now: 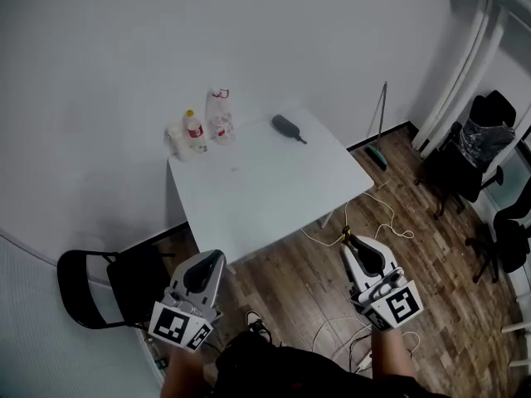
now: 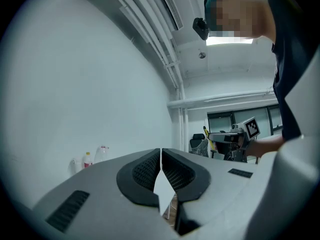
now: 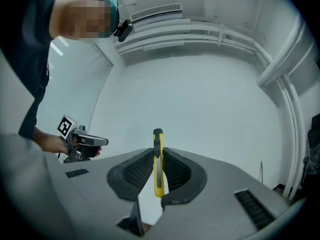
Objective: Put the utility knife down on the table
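Pads [image 2: 146,171] of the left gripper [image 2: 161,156] meet with nothing between them. It has no part in this step and is best kept aside. Ahead, well apart from both grippers, is the table [image 1: 274,197], with bottles [image 1: 207,127] and a dark tool [image 1: 288,127] at its far edge, so the bare near half looks the safest landing. The right gripper [image 1: 363,251] is clamped on the knife [image 3: 158,166], jaws slightly apart around its thin body. I would bring it over the top, lower until the knife nearly lies flat, then let go, so it neither drops nor skids. The knife is slim and yellow, with a dark slider down the middle and a dark end past the pads. I can see no blade.
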`<state>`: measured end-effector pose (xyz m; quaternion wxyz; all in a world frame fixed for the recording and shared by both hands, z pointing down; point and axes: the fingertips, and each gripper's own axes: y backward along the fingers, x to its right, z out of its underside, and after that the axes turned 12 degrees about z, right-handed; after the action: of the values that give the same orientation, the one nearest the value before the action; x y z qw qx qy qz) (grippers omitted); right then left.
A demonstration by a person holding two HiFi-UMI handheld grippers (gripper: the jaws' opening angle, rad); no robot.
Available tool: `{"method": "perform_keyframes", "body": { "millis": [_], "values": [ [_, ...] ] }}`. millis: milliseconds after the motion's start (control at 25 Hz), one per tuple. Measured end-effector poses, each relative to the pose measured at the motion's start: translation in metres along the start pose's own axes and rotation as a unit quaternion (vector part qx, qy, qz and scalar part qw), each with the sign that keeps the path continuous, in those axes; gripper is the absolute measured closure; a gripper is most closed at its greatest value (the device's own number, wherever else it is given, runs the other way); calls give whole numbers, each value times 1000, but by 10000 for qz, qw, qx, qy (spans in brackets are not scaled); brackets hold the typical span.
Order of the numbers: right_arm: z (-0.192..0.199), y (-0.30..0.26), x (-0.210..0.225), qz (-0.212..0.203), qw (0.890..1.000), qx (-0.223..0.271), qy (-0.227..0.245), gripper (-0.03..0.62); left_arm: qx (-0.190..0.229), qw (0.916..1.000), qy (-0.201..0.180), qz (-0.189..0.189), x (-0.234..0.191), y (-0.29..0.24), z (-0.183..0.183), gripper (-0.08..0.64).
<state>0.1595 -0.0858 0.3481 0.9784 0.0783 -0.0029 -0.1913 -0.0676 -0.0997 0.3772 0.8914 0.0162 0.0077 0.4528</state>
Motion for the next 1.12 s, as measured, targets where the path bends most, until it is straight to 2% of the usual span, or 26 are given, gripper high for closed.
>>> {"method": "perform_keyframes", "body": {
  "millis": [280,440,640,920,1120],
  "values": [
    [13,-77,-18,6,9997,-229,24,526,-75,9999,60,-34,-71,0,3,531],
    [19,-105,-29,-114,9998,-188,-17,526,-111,9999,53,-23,-98,3,7,531],
    [44,-134,-40,-243,9986,-460,20,526,-192,9996,169,-137,-124,10,18,531],
    [72,-180,-41,-650,9951,-736,-139,526,-300,9976,308,-548,-144,11,34,531],
    [115,-211,-35,-921,9885,-1185,-165,526,-384,9947,469,-836,-154,5,50,531]
  ]
}}
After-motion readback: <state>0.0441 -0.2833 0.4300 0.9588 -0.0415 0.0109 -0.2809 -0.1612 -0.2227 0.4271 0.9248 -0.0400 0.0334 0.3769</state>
